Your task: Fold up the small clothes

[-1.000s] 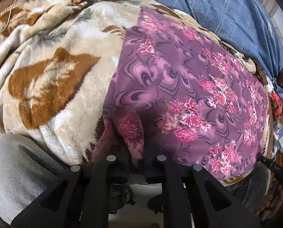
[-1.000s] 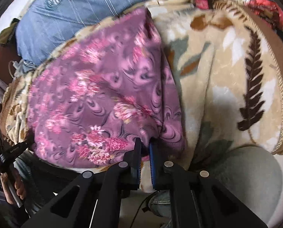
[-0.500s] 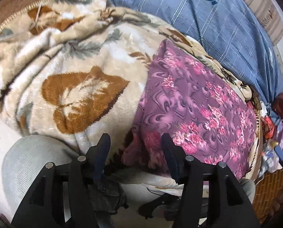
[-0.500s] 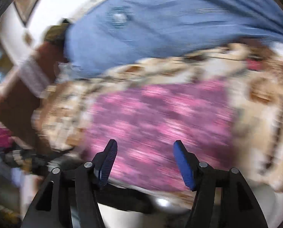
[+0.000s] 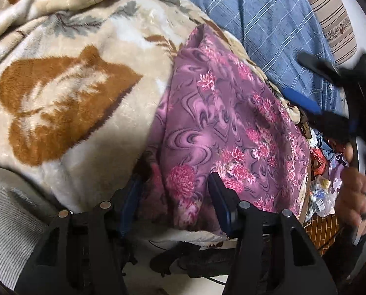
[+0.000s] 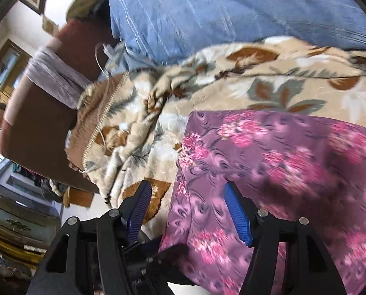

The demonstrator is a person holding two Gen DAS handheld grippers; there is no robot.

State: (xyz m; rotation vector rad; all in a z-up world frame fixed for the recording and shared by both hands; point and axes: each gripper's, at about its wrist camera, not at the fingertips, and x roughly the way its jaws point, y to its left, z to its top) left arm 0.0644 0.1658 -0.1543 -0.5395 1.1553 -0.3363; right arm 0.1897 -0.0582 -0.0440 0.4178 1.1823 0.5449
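**Both grippers open over the purple floral cloth**

So the purple floral cloth (image 5: pixel 232 123) is lying spread out on top of a fuzzy beige blanket (image 5: pixel 72 86) with big brown leaf shapes on it. A blue checked sheet (image 5: pixel 269 24) sits beyond the blanket.

Left gripper (image 5: pixel 174 196) has its fingers spread wide apart, nothing pinched. The near edge of the cloth bunches up right between them, where it hangs over the blanket's edge. Can't tell for sure if the pads actually touch the fabric.

Right gripper (image 6: pixel 188 211) is spread wide too, holding nothing. Its blue ribbed pads (image 6: pixel 237 216) straddle the cloth's left edge: one finger over the cloth, the other over the blanket. That view is pretty motion-blurred, so fine detail is lost.

In the left wrist view you can also see the right gripper out on the right side, blurry, with the person's hand (image 5: pixel 352 196) on it. A gray ribbed fabric (image 5: pixel 8 221) fills the lower left corner.
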